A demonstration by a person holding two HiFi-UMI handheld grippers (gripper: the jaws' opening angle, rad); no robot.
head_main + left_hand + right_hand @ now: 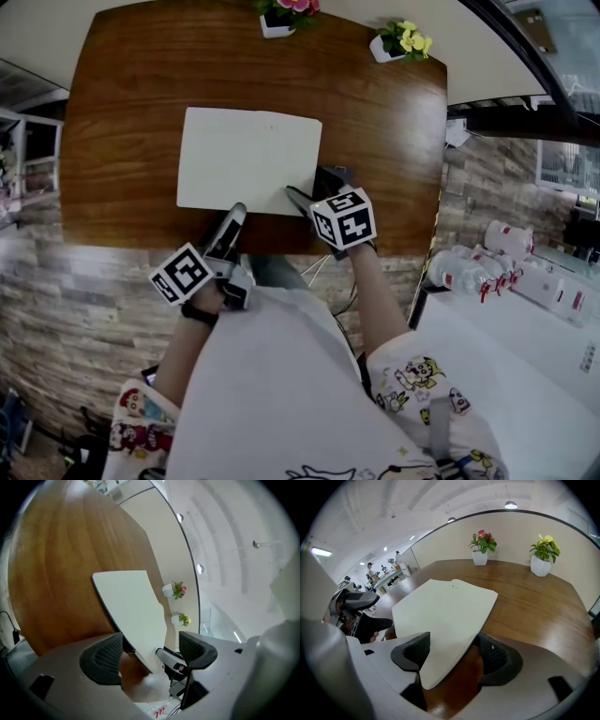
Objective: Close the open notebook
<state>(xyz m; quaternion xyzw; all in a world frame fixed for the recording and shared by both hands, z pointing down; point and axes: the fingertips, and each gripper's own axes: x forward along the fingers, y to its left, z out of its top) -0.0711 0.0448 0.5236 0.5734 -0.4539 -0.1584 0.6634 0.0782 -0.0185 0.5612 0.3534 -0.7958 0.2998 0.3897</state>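
Straddling corner of notebook [445, 606], right hand-held gripper [452, 654] jaws apart, left hand-held gripper [150, 652] spread, empty

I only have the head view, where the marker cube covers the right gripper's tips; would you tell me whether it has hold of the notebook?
Observer: It does not look gripped. In the right gripper view, the right gripper has its jaws apart, and the near corner of the notebook lies between them.
Operator: Thank you. Is the left gripper holding anything?
Observer: No. The left gripper view shows the left gripper with its jaws apart and nothing clamped. One jaw sits close to the notebook's near edge.
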